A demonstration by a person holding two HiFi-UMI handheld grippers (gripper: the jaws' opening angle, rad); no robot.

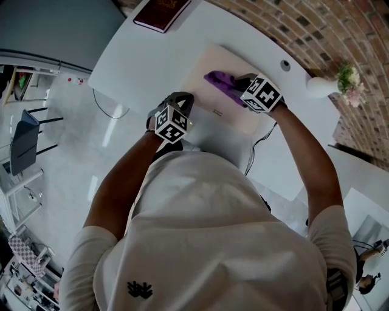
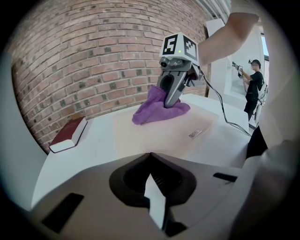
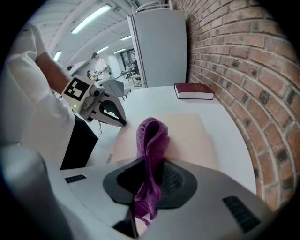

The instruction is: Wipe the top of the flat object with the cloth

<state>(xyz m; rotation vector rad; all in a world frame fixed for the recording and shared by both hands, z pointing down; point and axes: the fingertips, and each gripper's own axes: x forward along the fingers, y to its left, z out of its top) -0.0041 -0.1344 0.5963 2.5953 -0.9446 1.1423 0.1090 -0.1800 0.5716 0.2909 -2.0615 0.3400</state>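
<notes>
The wiping step is under way. The right gripper is clenched on the purple cloth. The cloth is bunched up and sits on top of the flat object, a pale board, near its far right part. Most of the board is bare, so there looks to be a lot left to wipe.

The left gripper has its jaws together with nothing in them. It is by the near edge of the board. It is hard to tell if it touches the board or the surface.

Next, the cloth likely needs to be pushed flat on the board and slid from side to side, all the way to the near edge and the corners. The left gripper may need to hold the board so it does not slip. A small label sits near one edge of the board, and the cloth could catch on it.

The board lies on a white surface with a round edge. A dark red book lies well apart from the board. A white vase with flowers stands at the other side, by a brick wall. A thin cable hangs off the near edge. The room is big and bright, with a tall grey cabinet and other people far back.
</notes>
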